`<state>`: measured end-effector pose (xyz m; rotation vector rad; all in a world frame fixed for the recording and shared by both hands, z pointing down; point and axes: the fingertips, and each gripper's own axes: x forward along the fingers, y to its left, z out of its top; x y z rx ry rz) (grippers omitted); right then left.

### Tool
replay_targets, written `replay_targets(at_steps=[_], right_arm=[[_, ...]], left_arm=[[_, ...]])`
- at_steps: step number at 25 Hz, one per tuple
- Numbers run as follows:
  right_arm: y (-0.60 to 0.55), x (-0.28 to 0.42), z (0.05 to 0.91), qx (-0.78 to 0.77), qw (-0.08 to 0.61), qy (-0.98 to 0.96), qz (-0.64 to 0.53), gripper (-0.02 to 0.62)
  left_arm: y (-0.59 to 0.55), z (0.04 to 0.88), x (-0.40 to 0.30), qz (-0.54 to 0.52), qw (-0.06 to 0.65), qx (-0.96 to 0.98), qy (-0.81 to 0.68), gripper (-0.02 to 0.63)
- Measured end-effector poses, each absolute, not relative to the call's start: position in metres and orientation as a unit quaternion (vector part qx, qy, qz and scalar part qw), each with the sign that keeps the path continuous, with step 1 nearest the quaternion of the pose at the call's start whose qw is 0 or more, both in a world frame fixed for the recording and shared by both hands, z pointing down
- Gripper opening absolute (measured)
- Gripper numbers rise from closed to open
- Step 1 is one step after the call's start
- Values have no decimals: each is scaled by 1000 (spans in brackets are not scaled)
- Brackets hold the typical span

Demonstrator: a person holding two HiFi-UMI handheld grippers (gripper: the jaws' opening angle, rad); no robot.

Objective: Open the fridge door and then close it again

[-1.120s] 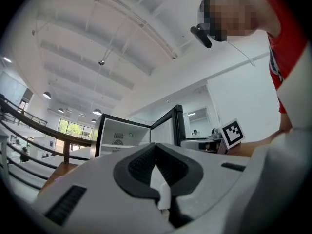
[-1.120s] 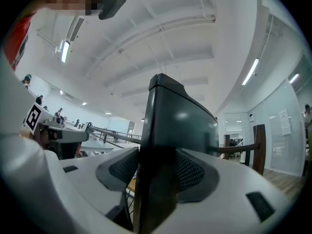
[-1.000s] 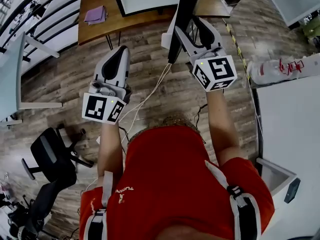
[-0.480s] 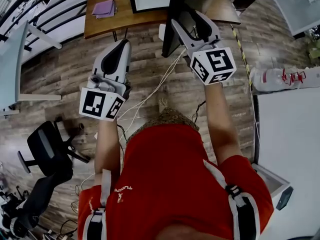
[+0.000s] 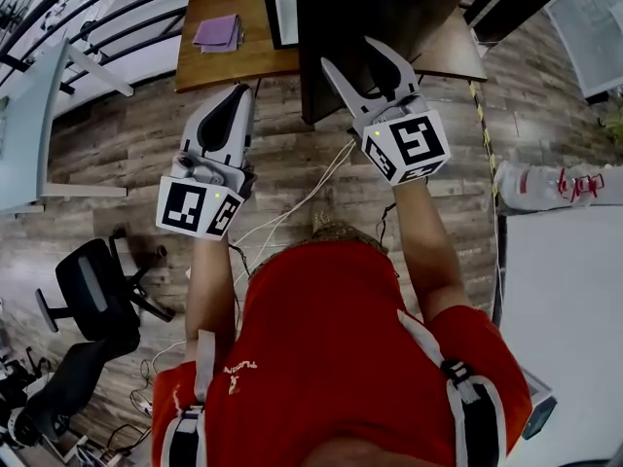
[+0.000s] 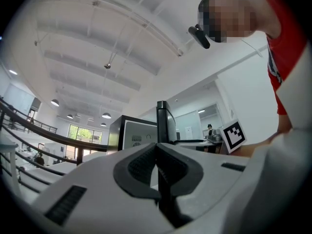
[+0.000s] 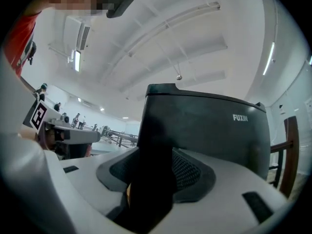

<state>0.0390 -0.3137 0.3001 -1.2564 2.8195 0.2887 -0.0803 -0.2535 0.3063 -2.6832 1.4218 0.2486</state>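
Observation:
A black mini fridge [image 5: 282,8] stands on a wooden table [image 5: 224,56] at the top of the head view. Its black door [image 5: 389,8] hangs partly swung out. My right gripper [image 5: 368,66] straddles the door's free edge, and the dark slab fills the gap between its pads [image 7: 187,172]. The door's outer face [image 7: 214,130] rises just beyond the right gripper [image 7: 151,165]. My left gripper [image 5: 237,90] is shut on nothing, to the left of the door and short of the table. In the left gripper view the left gripper [image 6: 156,145] points at the fridge [image 6: 136,135].
A purple cloth [image 5: 218,32] lies on the wooden table. White cables [image 5: 292,202] trail over the plank floor. An office chair [image 5: 92,295] stands at the left. At the right are a white table [image 5: 565,290] and a wrapped pack of bottles [image 5: 555,183].
The door was edge-on a second ago and now shows broad across the fridge's front, with the right gripper still on its edge. Both grippers have moved towards the fridge.

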Motion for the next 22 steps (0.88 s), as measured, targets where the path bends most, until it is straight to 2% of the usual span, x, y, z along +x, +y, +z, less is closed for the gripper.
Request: replay_targets(at_steps=[4, 22], right_arm=[[-332, 32, 300, -387, 20, 916, 100, 207], [-418, 14, 301, -415, 12, 906, 84, 49]], left_arm=[[-276, 304, -79, 86, 49, -872, 479, 9], [-358, 302, -88, 89, 33, -869, 485, 9]])
